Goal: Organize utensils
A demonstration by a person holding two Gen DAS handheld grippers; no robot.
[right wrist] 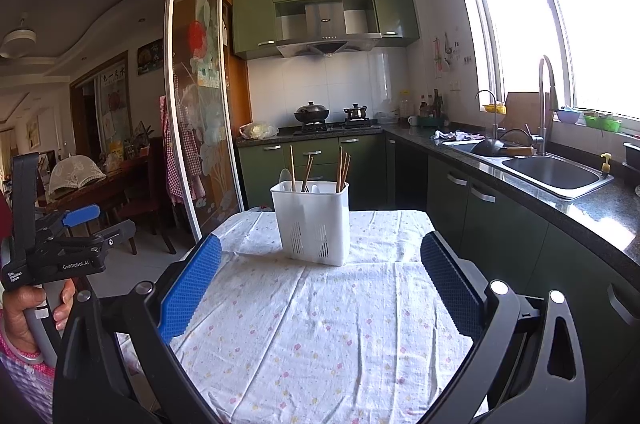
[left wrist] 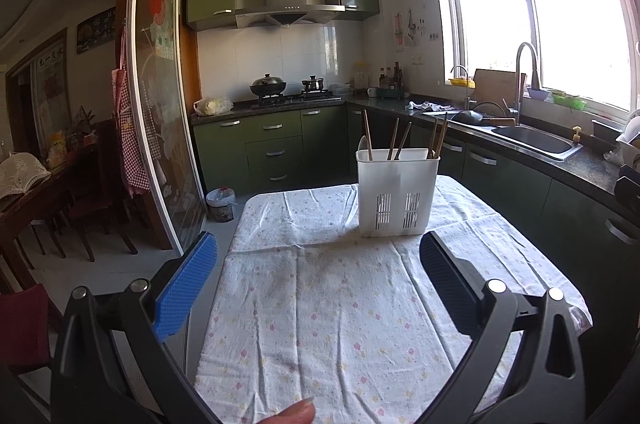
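Observation:
A white plastic utensil holder (left wrist: 394, 192) stands upright at the far end of a table covered with a flowered cloth (left wrist: 320, 304). Several wooden chopsticks (left wrist: 367, 134) and a white spoon stick up out of it. It also shows in the right wrist view (right wrist: 314, 222) with its chopsticks (right wrist: 307, 171). My left gripper (left wrist: 318, 264) is open and empty, well short of the holder. My right gripper (right wrist: 320, 266) is open and empty, just short of the holder. The left gripper also shows at the left edge of the right wrist view (right wrist: 80, 220), held in a hand.
A green-cabinet kitchen counter (left wrist: 540, 152) with a sink (right wrist: 556, 172) runs along the right. A stove with pots (left wrist: 268, 86) is at the back. A glass sliding door (right wrist: 192, 128) and a dining table with chairs (left wrist: 36, 200) are on the left. A bin (left wrist: 220, 204) stands on the floor.

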